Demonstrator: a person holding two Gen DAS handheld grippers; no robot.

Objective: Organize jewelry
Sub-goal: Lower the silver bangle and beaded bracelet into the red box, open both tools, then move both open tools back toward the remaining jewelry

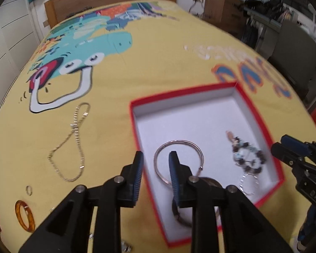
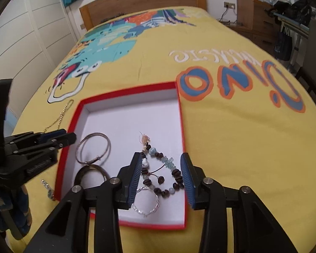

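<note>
Hovering over red box (image 2: 180,126) on bed (image 2: 242,137): left tool (image 1: 155,164) part open, empty, above silver bangle (image 1: 179,160). Right tool (image 2: 161,168) part open around bead bracelet (image 2: 164,168), pads not pressing. Gold chain (image 1: 73,145), amber ring (image 1: 24,215) lie outside box.

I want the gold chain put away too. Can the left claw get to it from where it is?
Probably yes. The gold chain lies in the open on the yellow bedspread, outside the red box. The left claw is open and empty.

Shiny metal bangle (image 2: 93,148), matt cloth bedspread (image 2: 242,137)
</note>
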